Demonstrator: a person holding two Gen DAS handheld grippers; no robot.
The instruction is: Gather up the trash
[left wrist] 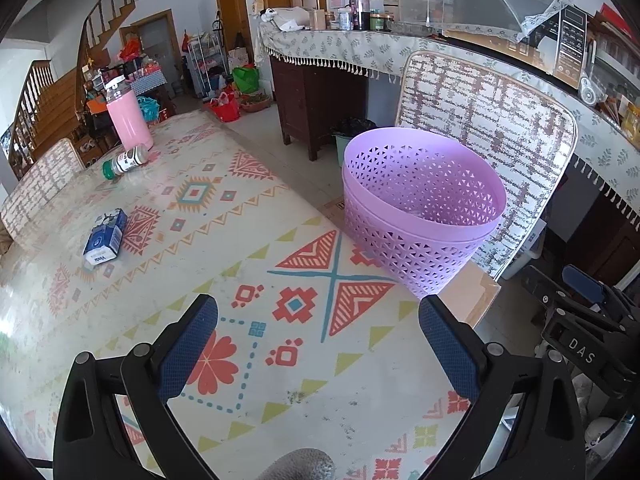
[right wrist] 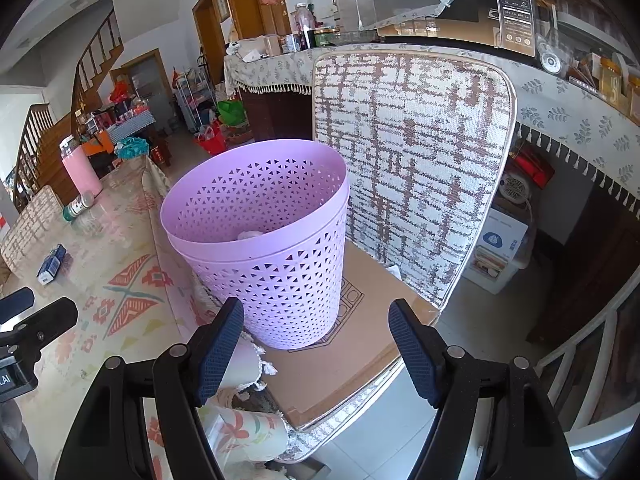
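A purple perforated waste basket [left wrist: 420, 216] stands on cardboard on a chair seat beside the table; in the right wrist view the basket [right wrist: 264, 248] holds a white crumpled scrap [right wrist: 249, 235]. A blue-and-white carton [left wrist: 105, 238] lies on the patterned tablecloth at the left. A small white bottle with a green cap [left wrist: 125, 162] lies on its side farther back. My left gripper [left wrist: 318, 344] is open and empty over the table. My right gripper [right wrist: 316, 350] is open and empty in front of the basket. The carton [right wrist: 51, 263] and bottle [right wrist: 78, 206] also show at the far left.
A pink flask [left wrist: 128, 118] stands at the table's far end. The chair back [right wrist: 412, 168] rises behind the basket. Cardboard [right wrist: 352, 344] covers the chair seat. A sideboard with a fringed cloth [left wrist: 360, 52] carries jars, a mesh food cover and a microwave.
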